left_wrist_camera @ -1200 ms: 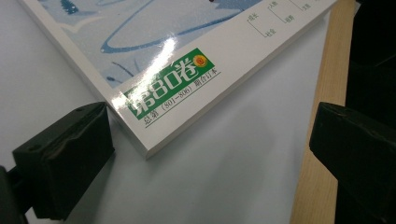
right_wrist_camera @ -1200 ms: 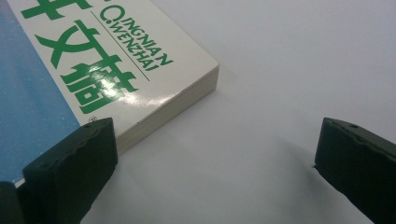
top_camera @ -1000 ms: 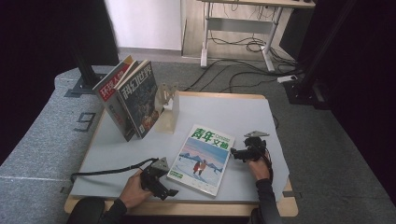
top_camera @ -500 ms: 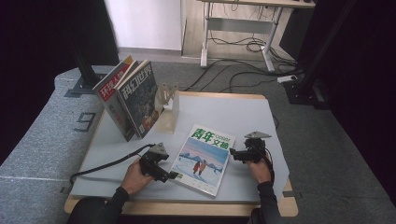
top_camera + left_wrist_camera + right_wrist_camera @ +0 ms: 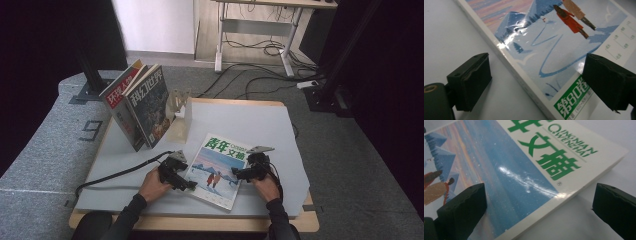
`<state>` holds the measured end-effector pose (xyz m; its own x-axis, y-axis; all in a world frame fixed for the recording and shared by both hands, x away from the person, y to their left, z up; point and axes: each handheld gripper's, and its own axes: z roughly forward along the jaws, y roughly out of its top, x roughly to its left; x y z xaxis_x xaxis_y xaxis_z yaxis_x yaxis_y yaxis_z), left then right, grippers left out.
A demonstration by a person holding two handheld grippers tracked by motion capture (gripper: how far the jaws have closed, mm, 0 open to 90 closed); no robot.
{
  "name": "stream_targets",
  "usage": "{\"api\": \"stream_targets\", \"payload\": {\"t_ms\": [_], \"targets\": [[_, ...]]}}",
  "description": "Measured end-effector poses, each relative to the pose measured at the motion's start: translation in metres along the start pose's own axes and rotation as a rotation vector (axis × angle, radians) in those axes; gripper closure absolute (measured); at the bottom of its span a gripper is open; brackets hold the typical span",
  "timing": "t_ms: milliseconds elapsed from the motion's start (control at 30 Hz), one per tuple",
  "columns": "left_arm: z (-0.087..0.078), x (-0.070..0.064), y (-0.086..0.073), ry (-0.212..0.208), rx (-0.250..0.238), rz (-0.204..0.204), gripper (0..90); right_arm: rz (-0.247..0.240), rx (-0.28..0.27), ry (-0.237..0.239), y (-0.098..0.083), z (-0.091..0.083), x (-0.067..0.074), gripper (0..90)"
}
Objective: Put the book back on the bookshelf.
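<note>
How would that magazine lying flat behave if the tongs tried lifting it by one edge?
The magazine would probably sag, since it looks thin and soft-covered. Its cover shines with glare, so the pads might slip on it. It lies flat on the table, so it should slide when pushed, never roll.

Both sleeves (image 5: 131,214) are dark. The tongs (image 5: 176,176) are black, blocky-jawed. A black cable (image 5: 120,173) trails from the left pair.
</note>
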<state>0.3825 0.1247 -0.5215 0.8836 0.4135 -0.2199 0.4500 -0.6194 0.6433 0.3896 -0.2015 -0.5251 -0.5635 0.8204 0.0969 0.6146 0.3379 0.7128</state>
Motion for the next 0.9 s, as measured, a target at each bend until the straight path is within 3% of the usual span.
{"api": "stream_targets", "payload": {"t_ms": [67, 167, 500, 900], "targets": [[0.001, -0.003, 0.0, -0.013, -0.002, -0.003, 8.2, 0.023, -0.005, 0.017, -0.001, 0.002, 0.0, 0.0], [0.003, -0.008, 0.001, 0.0, 0.011, 0.0, 4.0, 0.034, -0.014, 0.029, -0.001, 0.004, 0.0, 0.0], [0.002, -0.018, -0.001, 0.006, 0.037, 0.007, 2.2, 0.021, -0.017, 0.036, 0.0, 0.005, -0.003, 0.0], [0.004, -0.03, -0.002, -0.078, 0.036, -0.003, 1.9, 0.0, -0.025, 0.021, 0.007, 0.011, -0.007, 0.0]]}}
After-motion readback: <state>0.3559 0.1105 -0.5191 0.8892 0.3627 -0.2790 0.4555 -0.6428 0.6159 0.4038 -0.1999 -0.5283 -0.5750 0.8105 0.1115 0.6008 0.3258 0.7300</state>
